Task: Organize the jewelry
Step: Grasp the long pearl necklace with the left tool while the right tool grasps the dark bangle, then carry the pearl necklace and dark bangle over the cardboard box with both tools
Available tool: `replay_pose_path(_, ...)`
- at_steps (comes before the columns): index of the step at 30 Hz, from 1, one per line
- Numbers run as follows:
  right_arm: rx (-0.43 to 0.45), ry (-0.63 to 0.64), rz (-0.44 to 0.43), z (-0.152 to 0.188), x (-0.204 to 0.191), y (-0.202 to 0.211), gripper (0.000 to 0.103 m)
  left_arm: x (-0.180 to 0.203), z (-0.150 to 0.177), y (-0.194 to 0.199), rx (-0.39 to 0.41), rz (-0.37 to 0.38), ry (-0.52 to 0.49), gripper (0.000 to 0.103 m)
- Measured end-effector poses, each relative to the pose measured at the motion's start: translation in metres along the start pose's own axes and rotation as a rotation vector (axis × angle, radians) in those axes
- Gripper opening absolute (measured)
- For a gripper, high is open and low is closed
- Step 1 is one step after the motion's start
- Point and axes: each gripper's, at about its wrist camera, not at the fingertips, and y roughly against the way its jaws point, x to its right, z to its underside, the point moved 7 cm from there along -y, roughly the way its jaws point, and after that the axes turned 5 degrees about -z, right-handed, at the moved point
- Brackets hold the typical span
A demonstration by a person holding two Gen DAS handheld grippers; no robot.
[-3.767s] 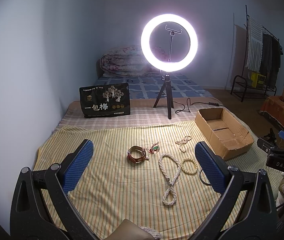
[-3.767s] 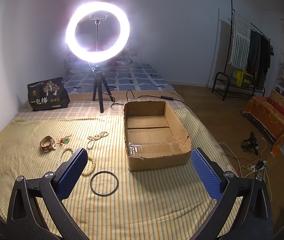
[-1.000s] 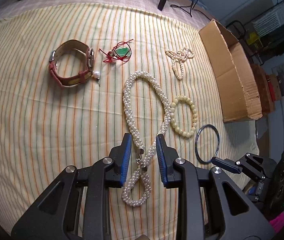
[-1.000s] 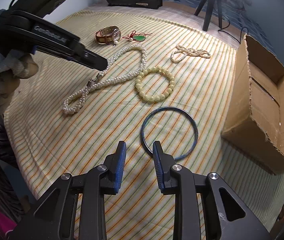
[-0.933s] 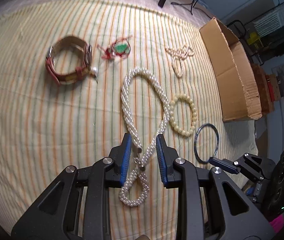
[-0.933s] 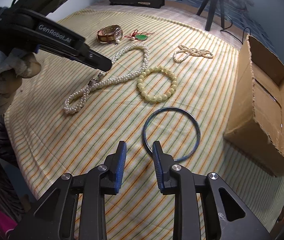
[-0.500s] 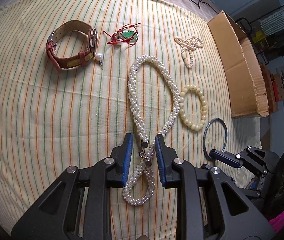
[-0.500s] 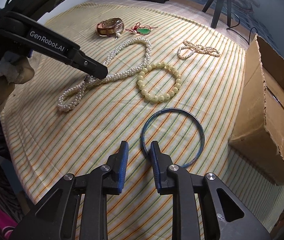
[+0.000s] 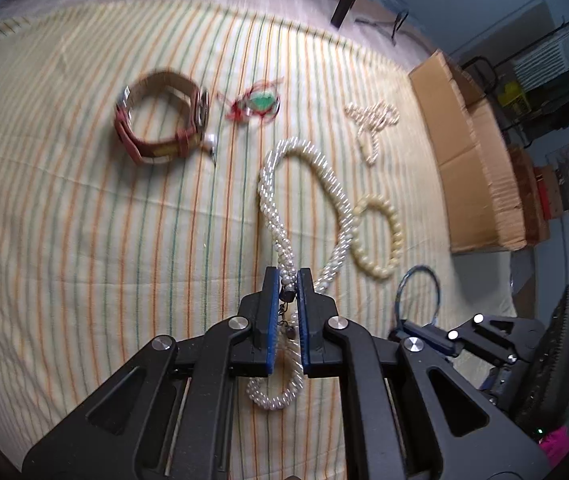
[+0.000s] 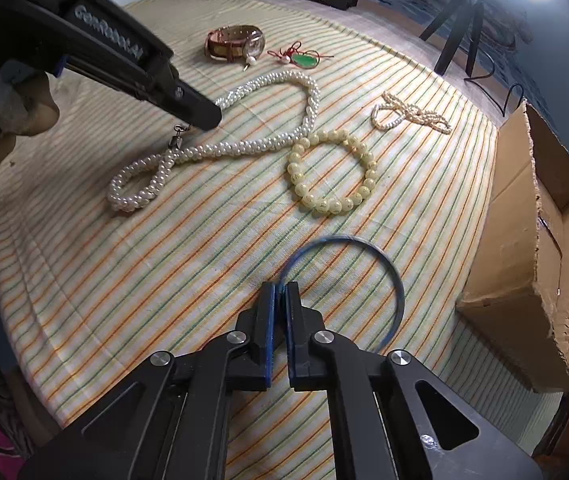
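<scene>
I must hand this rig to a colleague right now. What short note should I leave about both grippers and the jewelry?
Left gripper: jaws shut on the pearl necklace near its clasp.
Right gripper: jaws shut on the blue bangle at its rim.
On the striped cloth: cream bead bracelet, small pearl strand, watch, green pendant.
The cardboard box stands to the right; no jewelry shows in the visible part.
Left: all six pieces, probably into the box.
</scene>
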Motion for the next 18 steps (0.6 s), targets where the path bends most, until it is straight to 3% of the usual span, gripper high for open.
replay_pose_path(7,0.085,-0.03,-0.008,-0.007,-0.001,0.032,0.003,0.004,-0.006,0.04,0.096,0.032,-0.013,0.007)
replay_pose_path(18,0.22,-0.041,0.047,-0.028,0.007,0.086,0.002,0.023,-0.015,0.09,0.24,0.046,-0.067,0.006)
